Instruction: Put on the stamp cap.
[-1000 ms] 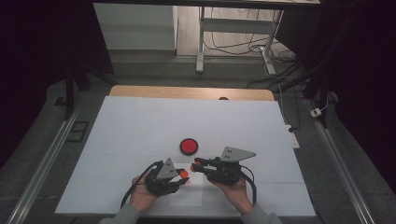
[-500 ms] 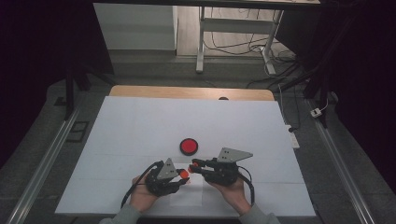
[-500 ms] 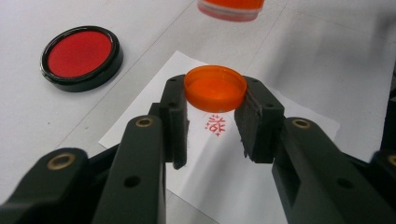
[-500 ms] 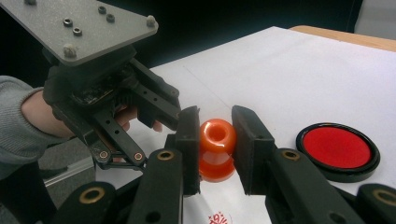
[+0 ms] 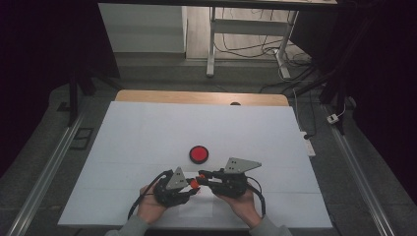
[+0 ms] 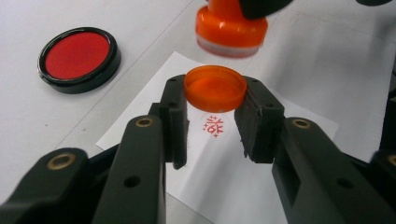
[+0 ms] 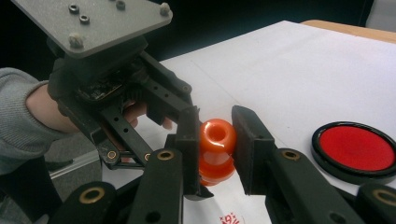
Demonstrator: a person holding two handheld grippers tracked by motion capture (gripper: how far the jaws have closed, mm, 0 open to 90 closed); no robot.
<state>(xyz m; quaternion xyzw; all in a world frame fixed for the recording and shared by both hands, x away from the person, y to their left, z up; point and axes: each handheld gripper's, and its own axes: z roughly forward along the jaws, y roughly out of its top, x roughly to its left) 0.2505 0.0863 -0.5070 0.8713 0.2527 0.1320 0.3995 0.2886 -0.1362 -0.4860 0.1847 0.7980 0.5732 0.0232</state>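
right hand-held gripper (image 7: 215, 140): clamps orange stamp (image 7: 216, 149) | red ink pad (image 7: 356, 150): lower right, apart

White table (image 5: 147, 128), wooden strip along far edge. On it: round red ink pad (image 5: 198, 154); near the front edge, paper slip (image 6: 233, 182) bearing a red stamp mark (image 6: 213, 126).

One orange stamp (image 7: 216, 151), one orange cap (image 6: 215, 87), one red ink pad (image 5: 198, 154), one paper sheet (image 6: 280, 154)
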